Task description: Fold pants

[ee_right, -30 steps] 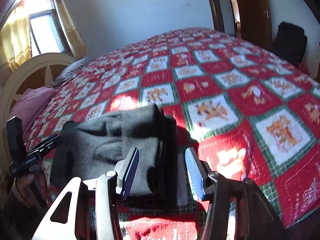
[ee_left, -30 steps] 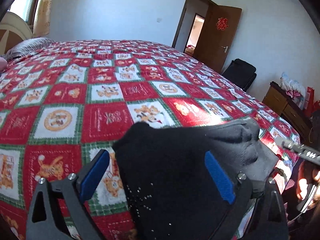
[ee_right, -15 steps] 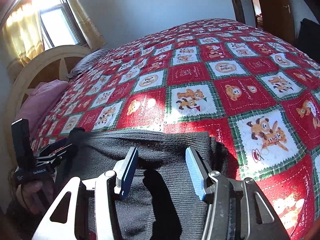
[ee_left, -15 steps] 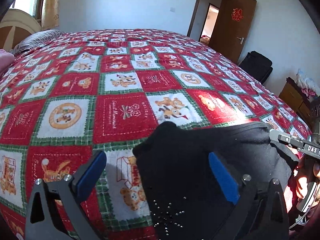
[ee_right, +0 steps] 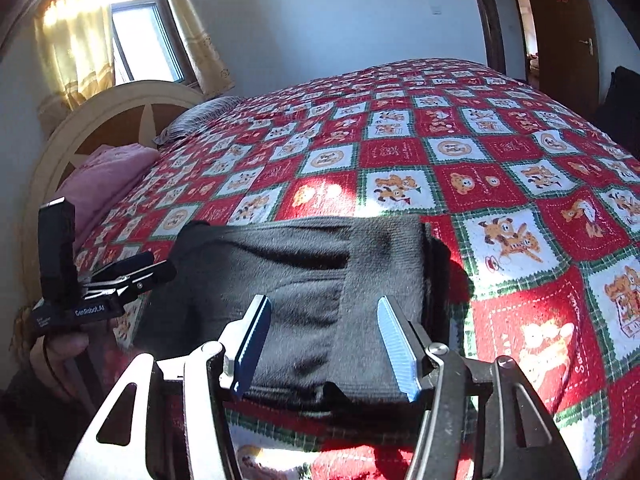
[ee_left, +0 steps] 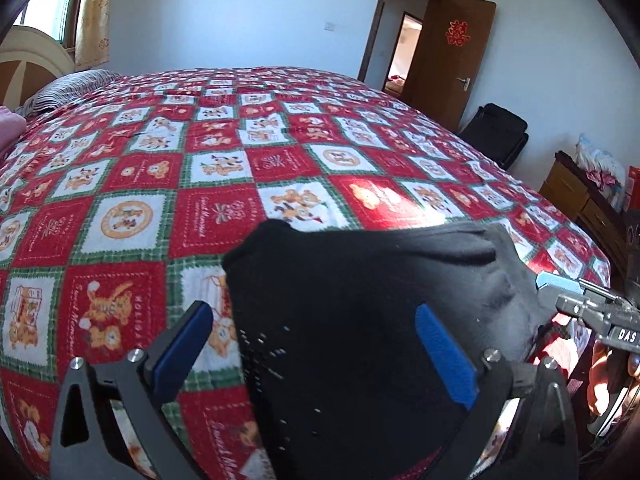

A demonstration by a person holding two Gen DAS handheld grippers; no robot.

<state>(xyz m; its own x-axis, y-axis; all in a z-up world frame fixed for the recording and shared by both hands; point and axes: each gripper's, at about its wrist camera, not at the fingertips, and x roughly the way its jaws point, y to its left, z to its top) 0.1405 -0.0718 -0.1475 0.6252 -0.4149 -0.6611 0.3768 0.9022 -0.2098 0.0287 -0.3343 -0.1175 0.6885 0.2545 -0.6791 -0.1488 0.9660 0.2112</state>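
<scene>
The dark grey pants (ee_left: 360, 300) lie folded in a thick stack at the near edge of the bed, also in the right wrist view (ee_right: 312, 280). My left gripper (ee_left: 316, 344) is open, its blue pads spread wide above the left end of the stack. My right gripper (ee_right: 322, 344) is open above the right end, pads apart and holding nothing. Each gripper shows in the other's view: the right one (ee_left: 576, 300) beside the stack's right edge, the left one (ee_right: 132, 276) at its left edge.
The bed carries a red, white and green checked blanket (ee_left: 224, 168). A headboard (ee_right: 116, 120), a striped pillow (ee_right: 200, 116) and a pink bundle (ee_right: 104, 176) are at its head. A brown door (ee_left: 448, 52), a black bag (ee_left: 500, 132) and a wooden dresser (ee_left: 588, 204) stand beyond the bed.
The pants stack went from bunched and lifted to lying flatter on the blanket. Both grippers stay open and have drawn back a little toward the near edge.
</scene>
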